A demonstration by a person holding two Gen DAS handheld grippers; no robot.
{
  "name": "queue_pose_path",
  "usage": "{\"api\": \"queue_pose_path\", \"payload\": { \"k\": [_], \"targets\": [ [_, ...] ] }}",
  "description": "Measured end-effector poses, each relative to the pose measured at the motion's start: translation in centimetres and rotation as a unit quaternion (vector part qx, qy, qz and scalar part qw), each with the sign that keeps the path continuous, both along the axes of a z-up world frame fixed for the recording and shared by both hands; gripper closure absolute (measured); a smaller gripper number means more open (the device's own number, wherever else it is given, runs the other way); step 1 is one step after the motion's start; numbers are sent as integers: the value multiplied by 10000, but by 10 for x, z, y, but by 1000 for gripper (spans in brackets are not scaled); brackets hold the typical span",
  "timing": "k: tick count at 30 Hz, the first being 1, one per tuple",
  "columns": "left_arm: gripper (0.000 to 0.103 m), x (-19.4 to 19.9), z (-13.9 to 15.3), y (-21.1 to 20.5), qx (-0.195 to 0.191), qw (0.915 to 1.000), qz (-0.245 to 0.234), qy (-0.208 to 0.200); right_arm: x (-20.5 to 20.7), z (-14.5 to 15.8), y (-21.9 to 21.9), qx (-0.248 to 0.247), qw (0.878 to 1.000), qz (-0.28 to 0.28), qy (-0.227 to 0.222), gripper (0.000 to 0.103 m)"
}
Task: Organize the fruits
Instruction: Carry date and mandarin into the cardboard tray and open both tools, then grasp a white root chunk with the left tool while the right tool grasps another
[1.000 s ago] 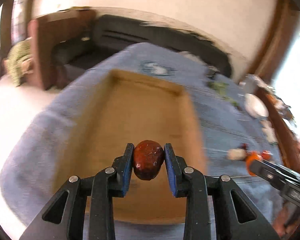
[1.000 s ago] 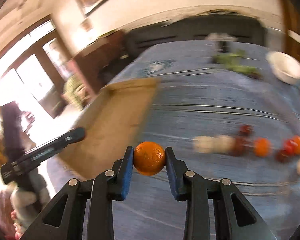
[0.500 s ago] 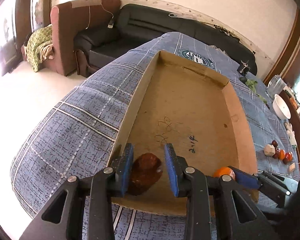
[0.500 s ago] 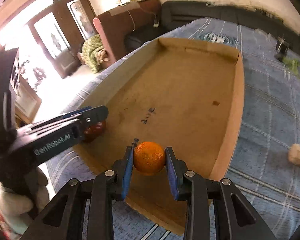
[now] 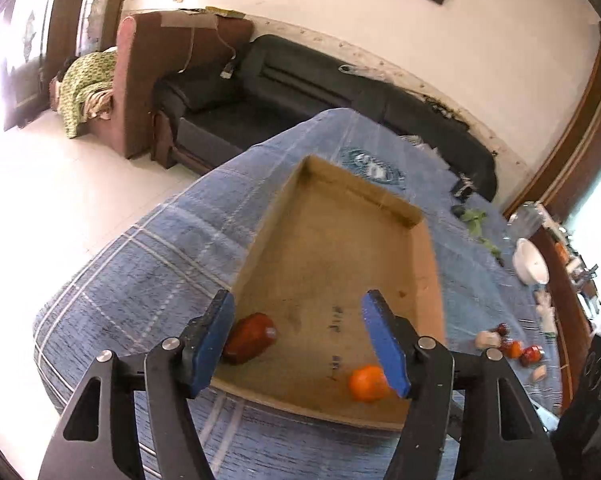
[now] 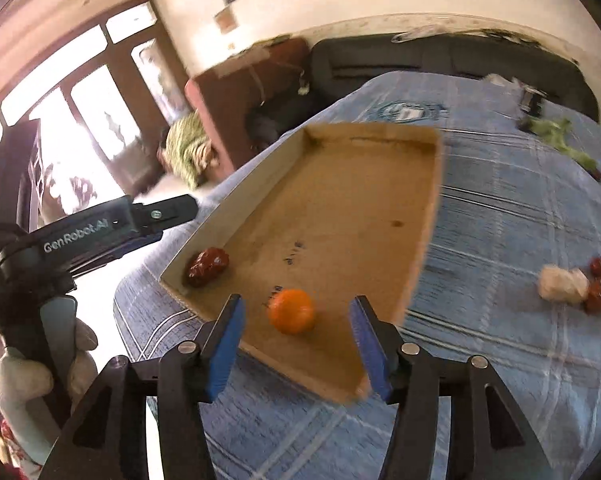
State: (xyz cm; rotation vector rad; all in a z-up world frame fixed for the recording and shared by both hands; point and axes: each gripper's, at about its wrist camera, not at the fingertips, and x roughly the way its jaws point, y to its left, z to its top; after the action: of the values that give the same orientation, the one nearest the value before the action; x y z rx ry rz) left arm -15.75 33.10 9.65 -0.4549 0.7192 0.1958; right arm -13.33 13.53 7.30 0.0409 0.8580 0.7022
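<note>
both pairs of fingers are spread wide and hold nothing: our left gripper [image 5: 300,340] and our right gripper [image 6: 296,340] hang over the near end of the cardboard tray [image 5: 432,280]. just beyond our fingers two fruits already lie on the tray floor, the dark red fruit [image 5: 250,338] in the near left corner against the wall and the orange [image 6: 291,311] near the near edge, apart from each other. so we judge the first two pieces sorted and the rest of the tray bare. further off to the right, on the blue checked cloth [image 6: 500,220] over the tabletop, a small cluster of fruits [image 5: 516,346] waits well apart from the tray: red, orange and pale pieces, too small to name surely. we reckon those are what is left. beyond lie a white bowl [image 5: 532,266] and some greens [image 6: 560,140].
</note>
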Motion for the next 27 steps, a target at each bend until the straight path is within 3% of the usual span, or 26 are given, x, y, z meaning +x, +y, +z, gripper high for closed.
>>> {"api": "queue_pose_path", "payload": {
  "k": [5,8,11,16,21,27],
  "targets": [
    [29,13,16,-52,72,9981,-596,-119,-9,6,-71,10,9968,-747,-278,29],
    [29,27,13,-89,71,9937,-1116,-9,-11,4,-134,21,9890,-1445,-323,29],
    [29,44,3,-137,150,9848,-1721,168,-14,-2,-200,-57,9751,-2198,-281,29],
    [29,70,-17,-197,282,9723,-2289,387,-12,-8,-292,-321,9473,-3182,-161,30],
    [29,96,-40,-230,458,9654,-2490,617,-2,-14,-334,-358,9322,-3602,0,30],
    [29,122,-51,-240,590,9648,-2463,704,32,-22,-350,-259,9312,-3628,233,30]
  ]
}}
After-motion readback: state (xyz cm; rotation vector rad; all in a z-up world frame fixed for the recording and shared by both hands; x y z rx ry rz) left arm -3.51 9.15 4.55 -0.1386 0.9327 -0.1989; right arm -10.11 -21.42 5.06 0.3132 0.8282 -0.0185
